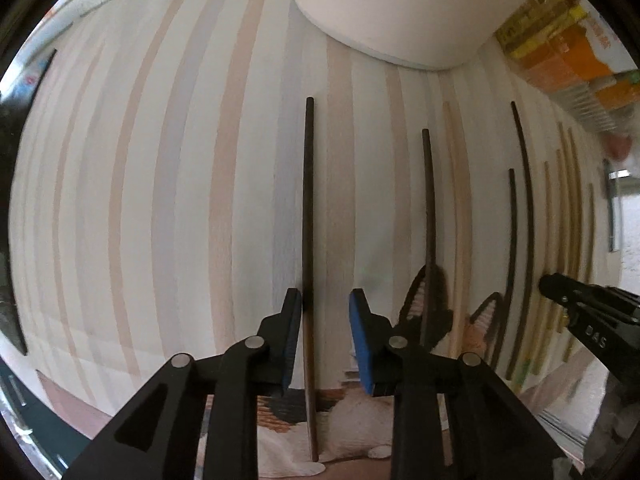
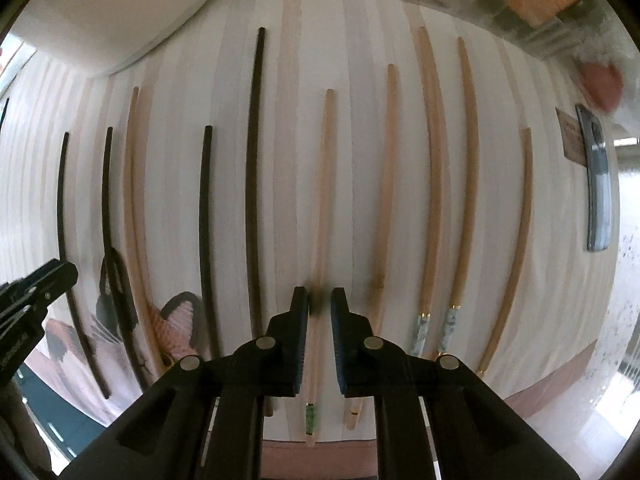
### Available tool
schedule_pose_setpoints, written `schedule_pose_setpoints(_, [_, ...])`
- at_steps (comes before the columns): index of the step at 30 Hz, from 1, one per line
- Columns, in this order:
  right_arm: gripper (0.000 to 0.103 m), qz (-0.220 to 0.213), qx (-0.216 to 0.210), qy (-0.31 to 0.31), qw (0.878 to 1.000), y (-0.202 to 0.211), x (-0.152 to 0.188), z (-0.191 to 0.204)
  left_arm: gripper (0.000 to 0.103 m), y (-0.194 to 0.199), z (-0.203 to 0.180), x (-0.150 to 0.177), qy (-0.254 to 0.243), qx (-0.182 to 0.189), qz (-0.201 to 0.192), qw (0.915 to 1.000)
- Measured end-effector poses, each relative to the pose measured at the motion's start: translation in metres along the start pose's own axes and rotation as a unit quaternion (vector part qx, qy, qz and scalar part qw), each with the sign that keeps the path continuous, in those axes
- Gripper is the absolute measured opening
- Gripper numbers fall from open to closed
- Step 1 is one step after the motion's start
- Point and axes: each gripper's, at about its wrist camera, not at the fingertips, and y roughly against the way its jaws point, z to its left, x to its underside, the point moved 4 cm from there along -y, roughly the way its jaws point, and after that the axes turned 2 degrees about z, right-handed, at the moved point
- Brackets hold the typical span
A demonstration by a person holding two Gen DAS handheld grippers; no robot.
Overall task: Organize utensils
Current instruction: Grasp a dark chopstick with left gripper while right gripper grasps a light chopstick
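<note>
Many chopsticks lie side by side on a striped cloth [image 1: 160, 200]. In the left wrist view my left gripper [image 1: 325, 300] points down with its jaws apart around a dark chopstick [image 1: 308, 200], which runs close by the left blue pad and leaves a gap to the right pad. In the right wrist view my right gripper [image 2: 320, 298] has its jaws narrowly apart around a light wooden chopstick [image 2: 324, 184] with a green end. Several dark chopsticks [image 2: 206, 216] lie to the left and several wooden ones [image 2: 434, 184] to the right. Each gripper shows at the edge of the other's view.
A white dish [image 1: 400, 12] stands at the cloth's far edge. A clear box [image 1: 568, 40] with orange and yellow contents sits at the far right. A dark flat device [image 2: 598, 184] lies right of the cloth. A cat picture [image 2: 176, 328] is printed on the cloth's near part.
</note>
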Motion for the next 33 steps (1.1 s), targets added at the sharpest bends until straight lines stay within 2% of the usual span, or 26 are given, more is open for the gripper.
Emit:
schedule_pose_setpoints(1, [0.013,-0.002,0.002,0.003,1.000,-0.003,0.000,0.003,0.018,0.003,-0.003,0.002,-0.002,-0.012,-0.001,0.9999])
schedule_pose_setpoints(4, [0.013,0.003,-0.007,0.000,1.000,-0.002,-0.003,0.003,0.017,0.006,-0.008,0.003,-0.006,-0.040,-0.005,0.9992])
schedule_pose_setpoints(6, [0.012,0.010,-0.013,-0.007,1.000,-0.005,-0.010,0.002,0.008,0.009,-0.008,0.001,-0.015,-0.043,-0.010,0.9989])
schedule_pose_setpoints(8, [0.009,0.010,-0.013,-0.002,1.000,-0.001,-0.005,0.000,0.004,0.013,-0.003,-0.001,-0.017,-0.042,-0.011,0.9989])
schedule_pose_setpoints(10, [0.007,0.008,-0.014,0.002,1.000,-0.001,-0.009,-0.005,0.004,0.007,-0.008,-0.001,-0.012,-0.043,-0.012,0.9989])
schedule_pose_setpoints(11, [0.007,0.005,-0.017,0.002,1.000,-0.001,-0.010,-0.007,0.004,-0.002,-0.025,-0.009,-0.008,-0.049,-0.015,0.9987])
schedule_pose_setpoints(14, [0.007,0.000,-0.044,-0.012,0.999,0.002,-0.009,-0.014,0.004,-0.010,-0.038,-0.018,-0.007,-0.046,-0.015,0.9988])
schedule_pose_setpoints(16, [0.007,-0.009,-0.054,-0.016,0.998,0.011,-0.010,-0.019,0.004,-0.005,-0.033,-0.015,-0.014,-0.051,-0.020,0.9984])
schedule_pose_setpoints(26, [0.007,-0.053,-0.080,-0.013,0.995,0.045,0.003,-0.041,0.003,0.040,-0.034,0.014,0.001,-0.041,-0.061,0.9973])
schedule_pose_setpoints(33, [0.007,-0.089,-0.097,-0.001,0.991,0.082,0.017,-0.040,0.003,0.081,-0.026,0.033,0.010,-0.038,-0.100,0.9942])
